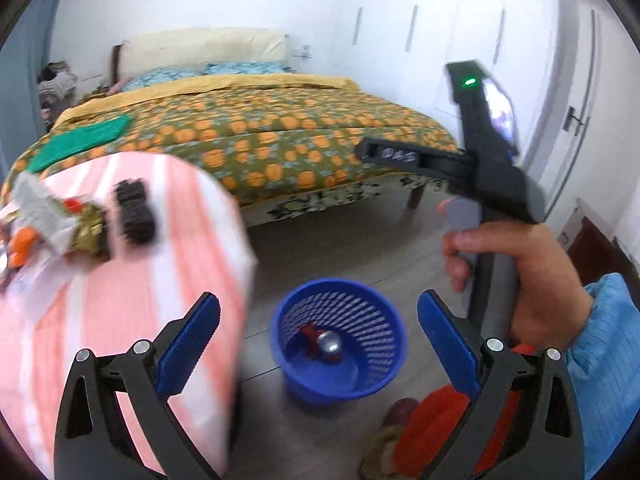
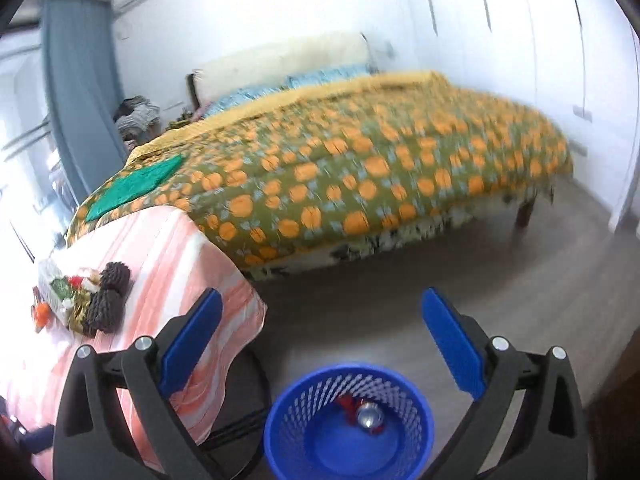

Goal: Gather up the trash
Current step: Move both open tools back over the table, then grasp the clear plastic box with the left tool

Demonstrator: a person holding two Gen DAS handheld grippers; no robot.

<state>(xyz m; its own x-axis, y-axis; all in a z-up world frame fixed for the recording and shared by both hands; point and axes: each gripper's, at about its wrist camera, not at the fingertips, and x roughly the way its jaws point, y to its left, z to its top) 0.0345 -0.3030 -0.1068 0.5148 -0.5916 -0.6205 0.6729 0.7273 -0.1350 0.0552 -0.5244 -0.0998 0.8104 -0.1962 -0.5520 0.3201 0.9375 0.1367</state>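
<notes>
Both tools gape wide and empty: left tool (image 1: 318, 344), right tool (image 2: 322, 338). A blue basket (image 1: 372, 376) on the floor at six o'clock holds a can (image 1: 330, 345) and a red scrap. Remaining trash (image 2: 74, 300) lies piled on the striped surface (image 2: 160, 248) at nine o'clock. Judged step: between drops. Next, a tool must swing left and grip one piece.

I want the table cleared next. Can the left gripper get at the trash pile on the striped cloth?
Probably yes: the left gripper is open and empty, and the trash pile lies uncovered on the striped cloth, nothing between them.
</notes>
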